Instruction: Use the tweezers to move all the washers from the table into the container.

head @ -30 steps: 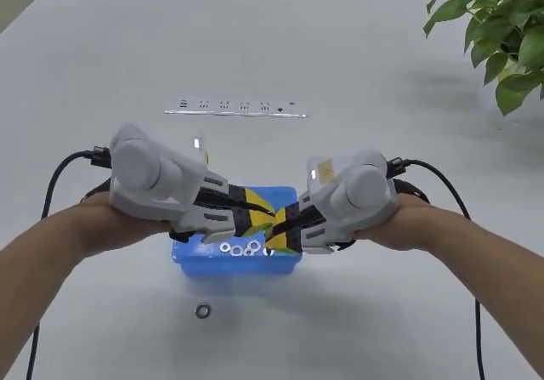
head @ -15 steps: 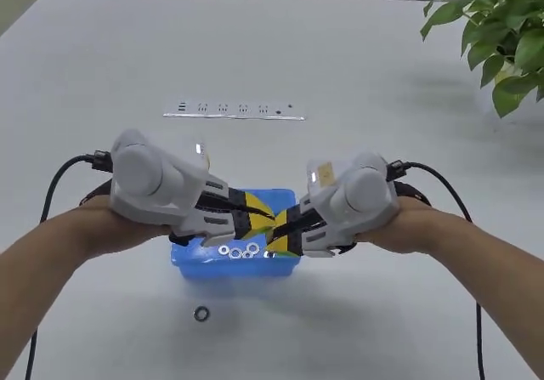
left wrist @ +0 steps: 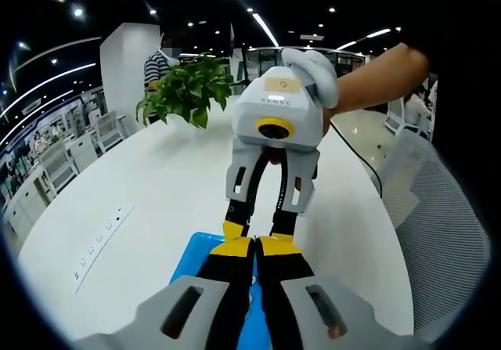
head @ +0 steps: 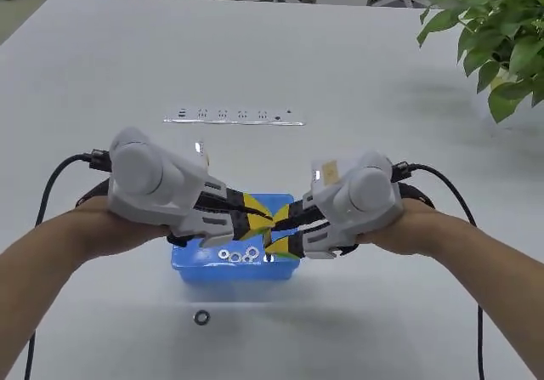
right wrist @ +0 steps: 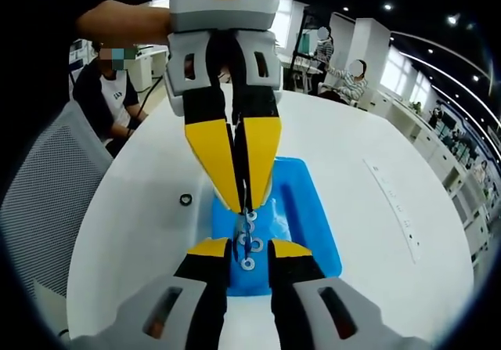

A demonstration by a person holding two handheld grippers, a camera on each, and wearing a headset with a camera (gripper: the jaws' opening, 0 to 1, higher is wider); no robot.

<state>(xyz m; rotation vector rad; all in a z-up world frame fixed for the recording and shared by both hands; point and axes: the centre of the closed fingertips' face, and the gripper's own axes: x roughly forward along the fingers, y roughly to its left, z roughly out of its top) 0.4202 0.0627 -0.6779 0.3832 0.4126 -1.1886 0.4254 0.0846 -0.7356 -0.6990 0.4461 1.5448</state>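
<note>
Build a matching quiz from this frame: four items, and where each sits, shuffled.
Items
1. container
2. lone washer
3. power strip
4. plant

Places
a. top right of the head view
b. outside the container, on the person's side of it
c. centre of the head view, with several washers inside
d. lying flat beyond the container, farther from the person

Pairs: 1-c, 2-b, 3-d, 4-a
</note>
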